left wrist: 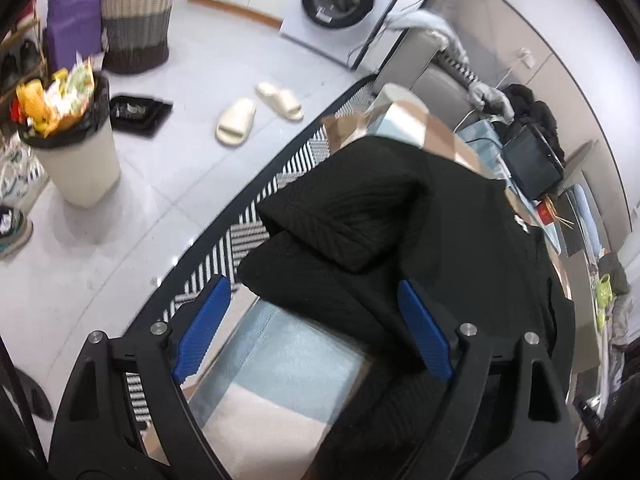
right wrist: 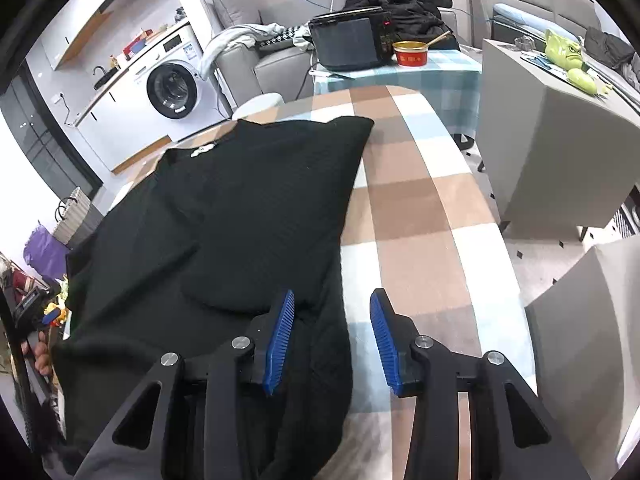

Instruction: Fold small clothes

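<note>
A black knitted garment [left wrist: 420, 240] lies on a table covered with a brown, white and blue checked cloth [left wrist: 288, 356]. One sleeve is folded inward over the body [left wrist: 348, 216]. My left gripper [left wrist: 316, 304] is open above the garment's near edge, its blue pads on either side of the fabric, gripping nothing. In the right wrist view the garment [right wrist: 240, 216] is spread over the left half of the checked cloth [right wrist: 412, 216]. My right gripper [right wrist: 332, 320] is open over the garment's right edge, holding nothing.
The table edge [left wrist: 224, 240] drops to a tiled floor with a full bin [left wrist: 76, 152], slippers [left wrist: 256, 116], a basket [left wrist: 136, 20] and a washing machine [left wrist: 344, 4]. A black appliance [right wrist: 348, 40] and red bowl [right wrist: 410, 54] stand behind; a grey cabinet [right wrist: 552, 144] is to the right.
</note>
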Available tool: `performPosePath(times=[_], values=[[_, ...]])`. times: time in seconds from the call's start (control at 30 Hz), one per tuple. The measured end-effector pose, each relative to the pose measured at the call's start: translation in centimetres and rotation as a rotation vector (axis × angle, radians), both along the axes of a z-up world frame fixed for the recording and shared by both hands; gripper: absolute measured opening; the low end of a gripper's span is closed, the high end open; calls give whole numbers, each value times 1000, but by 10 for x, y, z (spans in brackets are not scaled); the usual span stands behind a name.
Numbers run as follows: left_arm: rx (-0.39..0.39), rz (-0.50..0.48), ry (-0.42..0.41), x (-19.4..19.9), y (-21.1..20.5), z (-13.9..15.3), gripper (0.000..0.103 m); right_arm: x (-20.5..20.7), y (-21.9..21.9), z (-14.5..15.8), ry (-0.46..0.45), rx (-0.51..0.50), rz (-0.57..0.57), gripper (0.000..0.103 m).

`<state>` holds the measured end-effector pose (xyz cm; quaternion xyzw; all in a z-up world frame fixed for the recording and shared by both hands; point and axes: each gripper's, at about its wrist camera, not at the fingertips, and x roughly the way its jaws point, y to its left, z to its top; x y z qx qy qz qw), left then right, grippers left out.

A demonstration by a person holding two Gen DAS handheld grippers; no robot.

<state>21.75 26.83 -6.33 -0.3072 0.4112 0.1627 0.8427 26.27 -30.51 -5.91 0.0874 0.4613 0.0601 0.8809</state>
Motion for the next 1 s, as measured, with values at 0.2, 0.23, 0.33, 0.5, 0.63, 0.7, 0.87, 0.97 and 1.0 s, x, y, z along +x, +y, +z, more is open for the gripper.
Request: performPosePath(times=[0.2,0.23,0.33,0.5,0.63,0.7,0.87,0.97,1.0], values=[[28,-19,63,23,0,-25,46,-1,-2,-5,21,-2,-20,40],[54,-10,50,23,2,-25,41,-1,-2,-5,22,-3,-25,40],[60,14,-14,14,4,-18,7,1,-2,-6,25,1,-27,40],[40,35,-124,-17,1,7,6,1,0,-5,21,-1,-24,40],[12,29,-76,-35,5,3,7,-1,1,-5,21,-9,-19,40],[9,25,11,-38,6,-7,15,-1,1,-6,27,-4,-19,40],[-22,53,-23,-48,20,-4,52,-2,2,-6,27,-6,-15,40],[-38,54,-42,-31,33,-2,67,-4,3,-6,28,-13,-13,40],[-48,46,-41,-19,39,-4,68,-4,2,-6,27,-15,-15,40]])
